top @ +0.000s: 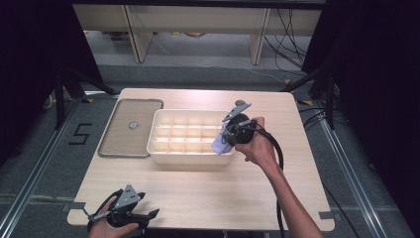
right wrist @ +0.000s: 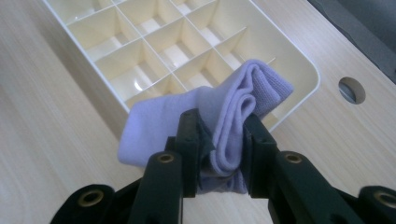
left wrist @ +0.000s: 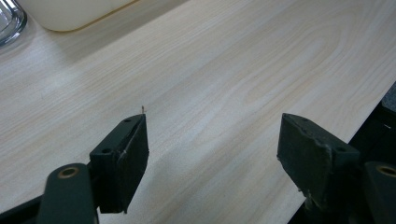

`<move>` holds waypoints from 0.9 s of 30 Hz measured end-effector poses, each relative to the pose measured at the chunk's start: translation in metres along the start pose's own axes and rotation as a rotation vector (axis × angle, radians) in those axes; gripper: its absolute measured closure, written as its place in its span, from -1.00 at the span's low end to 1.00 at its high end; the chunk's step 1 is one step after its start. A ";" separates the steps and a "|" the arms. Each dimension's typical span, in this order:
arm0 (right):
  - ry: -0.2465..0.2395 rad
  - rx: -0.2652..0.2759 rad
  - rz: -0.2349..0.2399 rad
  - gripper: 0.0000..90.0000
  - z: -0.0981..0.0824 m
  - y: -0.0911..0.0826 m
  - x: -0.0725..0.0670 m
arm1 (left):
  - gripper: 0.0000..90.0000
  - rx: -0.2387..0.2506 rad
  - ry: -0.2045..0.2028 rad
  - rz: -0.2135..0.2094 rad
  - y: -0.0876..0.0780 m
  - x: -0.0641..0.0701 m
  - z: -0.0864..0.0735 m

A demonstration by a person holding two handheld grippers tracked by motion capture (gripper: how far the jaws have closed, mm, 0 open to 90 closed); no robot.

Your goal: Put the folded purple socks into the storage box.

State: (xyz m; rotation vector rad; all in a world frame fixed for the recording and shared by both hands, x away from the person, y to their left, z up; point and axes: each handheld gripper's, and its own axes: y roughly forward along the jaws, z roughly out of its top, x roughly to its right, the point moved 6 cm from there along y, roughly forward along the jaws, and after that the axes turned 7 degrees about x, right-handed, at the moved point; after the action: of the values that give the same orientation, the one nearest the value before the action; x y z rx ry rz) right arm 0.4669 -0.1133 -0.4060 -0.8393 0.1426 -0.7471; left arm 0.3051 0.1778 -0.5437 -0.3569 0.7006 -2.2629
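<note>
- High view: pale wooden desk (top: 198,193) carries everything; largest item on it is the cream divided tray (top: 163,157), set lengthwise across the middle, compartments open upward and all bare as far as they can be seen.
- Flat lid (top: 130,128) with a round knob lies just beside the tray's left end, on the desk.
- Right gripper (top: 229,135) hangs over the tray's right end, hand reaching in from the near right. Its fingers (right wrist: 189,140) are clamped on a folded lilac cloth (right wrist: 233,100); the fold stands up between the pads, loose flap hanging out to one side.
- Key relation, right gripper view: tray's corner compartments sit directly ahead of and below the cloth, rounded corner of the rim just past the fold. Cloth's long axis runs roughly along the fingers' reach, toward that corner. Judged: next move is a short lowering into a right-end cell, not a traverse.
- Right hand is plainly the nearer one to the tray.
- Left gripper (top: 151,214) rests at the desk's near left edge, well apart from the tray; left gripper view shows its fingers (left wrist: 126,158) spread wide over bare wood, nothing between them.
- Small round hole (right wrist: 351,89) in the desk lies beyond the tray corner.
</note>
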 end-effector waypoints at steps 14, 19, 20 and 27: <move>-0.033 -0.083 -0.068 0.61 -0.004 0.037 0.015 | -0.46 -0.002 0.000 -0.006 0.000 0.001 0.000; -0.067 -0.121 -0.090 0.61 -0.010 0.049 0.015 | -0.46 0.001 -0.011 -0.006 0.000 0.001 0.000; -0.078 -0.126 -0.092 0.61 -0.011 0.051 0.015 | -0.46 0.003 -0.020 -0.007 0.000 0.002 0.000; -0.130 -0.158 -0.095 0.61 -0.018 0.060 0.010 | -0.46 -0.003 0.000 -0.006 0.000 0.001 0.000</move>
State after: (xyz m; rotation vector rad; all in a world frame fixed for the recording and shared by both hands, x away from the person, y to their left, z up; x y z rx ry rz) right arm 0.4999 -0.1052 -0.4595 -1.0480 0.0458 -0.7752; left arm 0.3042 0.1775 -0.5438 -0.3603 0.7036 -2.2684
